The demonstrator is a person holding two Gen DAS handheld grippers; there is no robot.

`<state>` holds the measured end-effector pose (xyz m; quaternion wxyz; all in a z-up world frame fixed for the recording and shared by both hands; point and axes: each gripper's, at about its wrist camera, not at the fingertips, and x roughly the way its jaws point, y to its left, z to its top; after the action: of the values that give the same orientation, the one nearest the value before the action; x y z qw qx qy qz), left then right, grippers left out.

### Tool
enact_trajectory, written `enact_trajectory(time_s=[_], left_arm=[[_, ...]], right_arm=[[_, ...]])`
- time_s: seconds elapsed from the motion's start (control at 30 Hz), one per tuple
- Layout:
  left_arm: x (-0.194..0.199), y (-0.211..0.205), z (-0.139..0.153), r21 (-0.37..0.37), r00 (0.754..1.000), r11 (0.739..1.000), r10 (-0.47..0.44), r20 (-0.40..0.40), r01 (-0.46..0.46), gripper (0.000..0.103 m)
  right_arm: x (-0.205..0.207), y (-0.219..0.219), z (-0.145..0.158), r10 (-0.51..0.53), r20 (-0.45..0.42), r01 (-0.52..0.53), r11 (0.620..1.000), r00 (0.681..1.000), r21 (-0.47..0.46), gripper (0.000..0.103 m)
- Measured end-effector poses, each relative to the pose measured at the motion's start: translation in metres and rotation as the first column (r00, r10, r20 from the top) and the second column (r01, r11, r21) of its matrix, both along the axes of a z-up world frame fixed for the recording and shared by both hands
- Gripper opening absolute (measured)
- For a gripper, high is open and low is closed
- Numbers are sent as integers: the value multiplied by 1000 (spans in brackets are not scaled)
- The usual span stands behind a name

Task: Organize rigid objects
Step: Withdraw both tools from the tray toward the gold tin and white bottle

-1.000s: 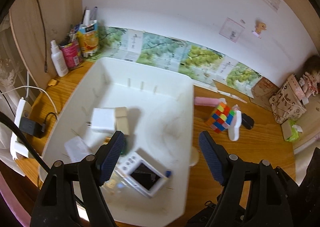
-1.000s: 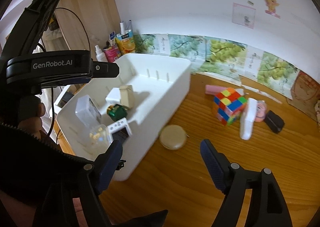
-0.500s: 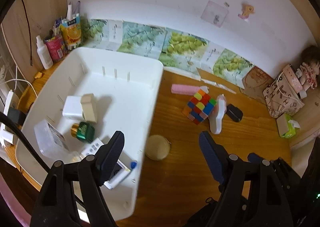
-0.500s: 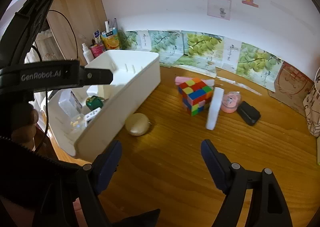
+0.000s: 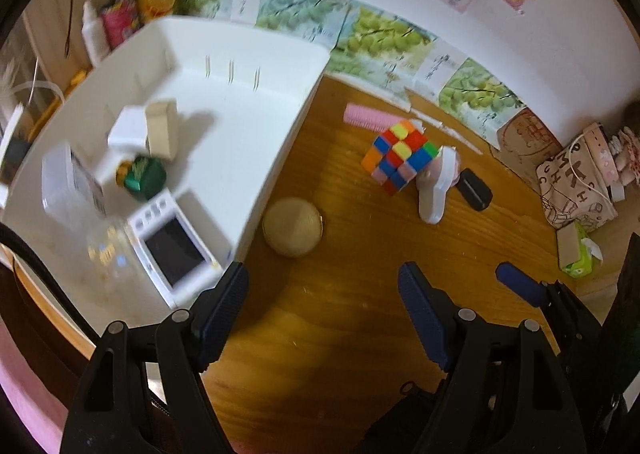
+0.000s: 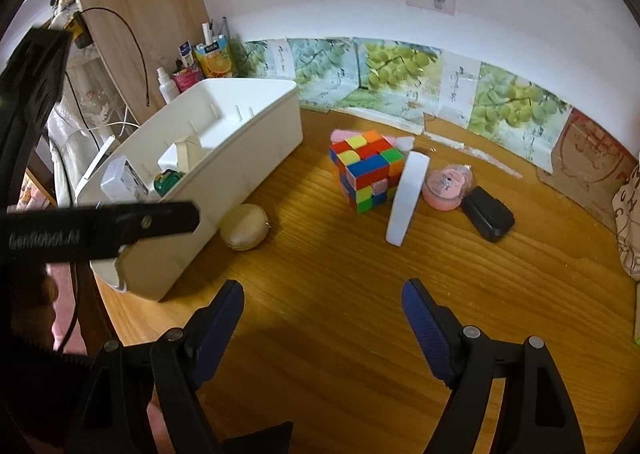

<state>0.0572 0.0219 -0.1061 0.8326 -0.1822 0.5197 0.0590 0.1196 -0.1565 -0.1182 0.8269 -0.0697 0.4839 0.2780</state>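
Cube (image 6: 366,170): multicoloured, on the desk (image 6: 340,294) ahead of the right gripper (image 6: 322,324) and slightly beyond its gap; ahead and right of the left gripper (image 5: 322,312).
White bar (image 6: 406,200): leans on its long edge against the cube's right side, touching it.
Pink comb (image 5: 370,120): flat on the desk just beyond the cube, partly hidden by it in the right view.
Pink tin (image 6: 446,184): round, just right of the white bar.
Black case (image 6: 488,214): just right of the tin, lying flat, ahead and right of the right gripper.
Beige disc (image 5: 292,226): round, on the desk directly ahead of the left gripper, beside the bin's near wall; whether it touches is unclear.
Bin (image 5: 280,158): white, ahead and left of both grippers.
Bin contents: toy oven (image 5: 172,244) nearest the left gripper, green jar (image 5: 144,174) beyond it, clear box (image 5: 66,184) to the far left, white block (image 5: 128,132) and tan block (image 5: 162,130) farther in; blurred.
Left gripper: jaws wide apart, nothing between them, above bare desk.
Right gripper: jaws wide apart, holding nothing, above bare desk near the front edge.
Corner beyond the bin: bottle (image 6: 166,84), cartons (image 6: 212,58).
Far right of the left gripper: bag (image 5: 576,182), tissue pack (image 5: 576,252).
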Motion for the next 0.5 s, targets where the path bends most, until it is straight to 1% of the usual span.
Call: enact_trajectory(time_s=[0.13, 0.23, 0.27, 0.4, 0.5], left_arm=[[-1, -7, -12, -12, 998, 999, 49, -46, -50, 80], [2, -12, -20, -25, 991, 994, 106, -87, -108, 80], [4, -13, -23, -25, 988, 992, 121, -101, -124, 83], [10, -17, -33, 16, 971, 982, 190, -145, -190, 83], [16, -15, -43, 19, 946, 963, 268, -181, -269, 83]], right_arm=[[11, -14, -8, -47, -33, 48, 998, 998, 28, 82], [21, -23, -14, -93, -36, 94, 995, 995, 29, 82], [24, -26, -15, -103, -37, 104, 994, 994, 32, 82], [36, -33, -19, -127, -24, 127, 991, 992, 31, 82], [46, -35, -22, -130, -15, 130, 991, 991, 28, 82]])
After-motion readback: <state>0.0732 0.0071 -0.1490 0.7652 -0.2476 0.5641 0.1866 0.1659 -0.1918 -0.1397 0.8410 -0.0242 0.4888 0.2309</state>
